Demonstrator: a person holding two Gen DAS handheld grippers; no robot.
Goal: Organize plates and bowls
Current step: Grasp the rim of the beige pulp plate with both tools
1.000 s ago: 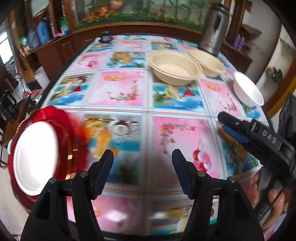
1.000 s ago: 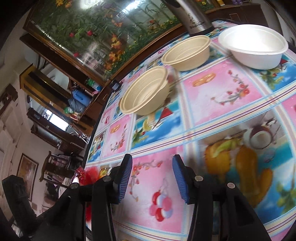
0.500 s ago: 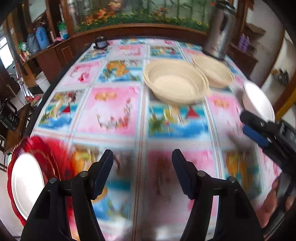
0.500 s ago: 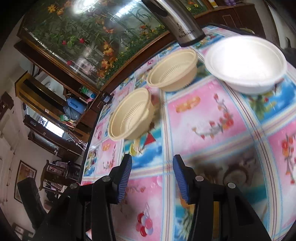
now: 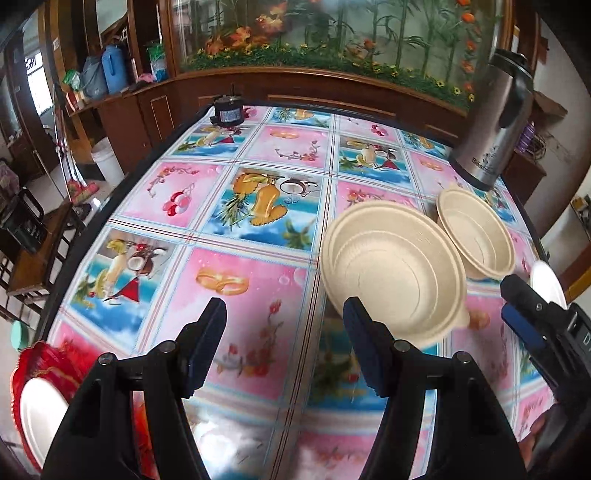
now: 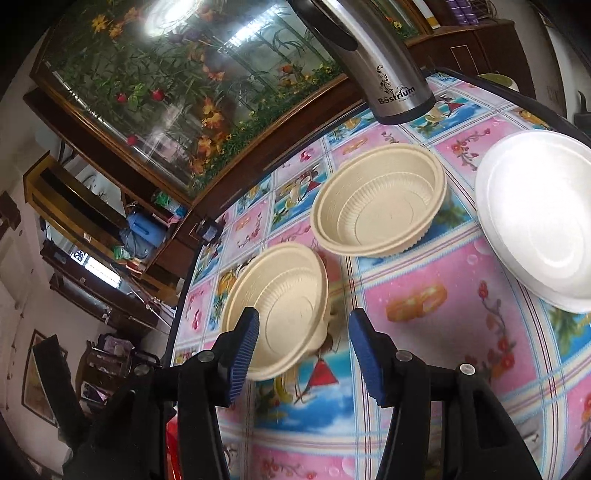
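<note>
Two beige bowls stand on the patterned table: a near one and a far one. A white bowl sits to their right, just visible in the left wrist view. A white plate lies on a red plate at the table's near left edge. My left gripper is open and empty, left of the near beige bowl. My right gripper is open and empty, close to that bowl's near rim; it shows in the left wrist view.
A steel kettle stands behind the bowls. A small black device sits at the table's far edge. A wooden cabinet with an aquarium lines the far side. Chairs stand to the left.
Both grippers have moved forward toward the beige bowls, which now look larger and nearer. The red and white plates have slid toward the lower left corner of the left wrist view.
</note>
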